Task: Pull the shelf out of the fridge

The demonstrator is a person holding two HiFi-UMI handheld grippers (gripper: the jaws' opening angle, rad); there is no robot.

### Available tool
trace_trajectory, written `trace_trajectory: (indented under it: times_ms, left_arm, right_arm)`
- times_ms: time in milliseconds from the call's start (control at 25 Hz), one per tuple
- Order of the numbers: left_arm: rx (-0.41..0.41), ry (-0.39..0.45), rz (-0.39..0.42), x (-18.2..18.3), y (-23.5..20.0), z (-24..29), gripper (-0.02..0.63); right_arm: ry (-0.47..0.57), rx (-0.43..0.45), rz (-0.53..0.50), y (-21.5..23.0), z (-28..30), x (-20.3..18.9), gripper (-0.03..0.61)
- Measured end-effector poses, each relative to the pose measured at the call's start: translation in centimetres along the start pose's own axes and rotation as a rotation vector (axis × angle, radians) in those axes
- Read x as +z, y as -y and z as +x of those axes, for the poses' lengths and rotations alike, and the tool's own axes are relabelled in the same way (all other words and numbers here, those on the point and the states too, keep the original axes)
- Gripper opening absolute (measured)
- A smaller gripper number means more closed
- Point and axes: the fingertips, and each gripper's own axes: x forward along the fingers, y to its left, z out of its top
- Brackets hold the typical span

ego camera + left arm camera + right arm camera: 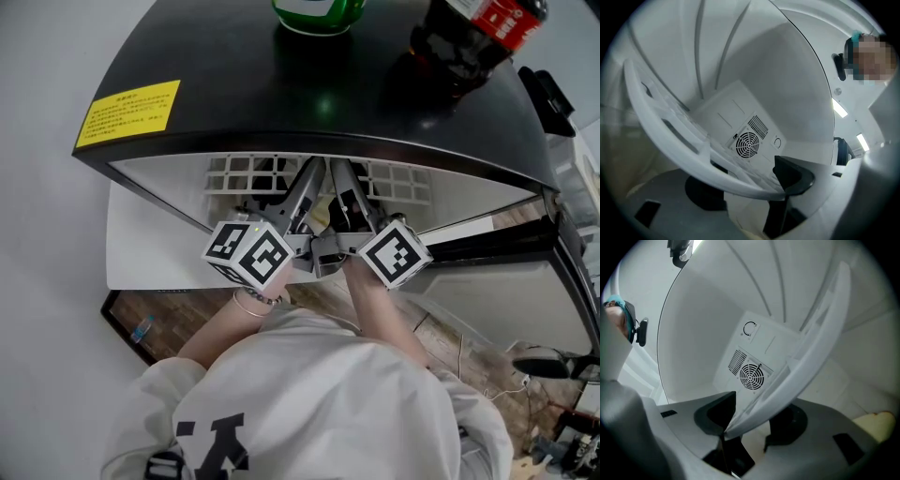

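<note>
Shelf point(242, 175): white slotted panel, seated high inside the fridge point(281, 89), just beneath its black top, near edge at the open front. Step in hand, as judged: taking hold of that near edge; the pull is not yet under way. Next move calls for both pairs closing firmly, then an even, level draw toward the person. Left gripper point(750, 185), right gripper point(752, 420): fingers point(794, 176) spread wide, shelf rim between them, seemingly touching one pad, not clamped.
</note>
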Motion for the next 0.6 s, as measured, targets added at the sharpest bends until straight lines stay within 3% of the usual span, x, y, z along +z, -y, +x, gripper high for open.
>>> trace_trajectory:
  times_ms: [600]
  left_arm:
    - [-0.035, 0.014, -0.004, 0.08, 0.0, 0.34, 0.321]
  right_arm:
    - [-0.01, 0.045, -0.03, -0.29, 0.64, -0.08, 0.209]
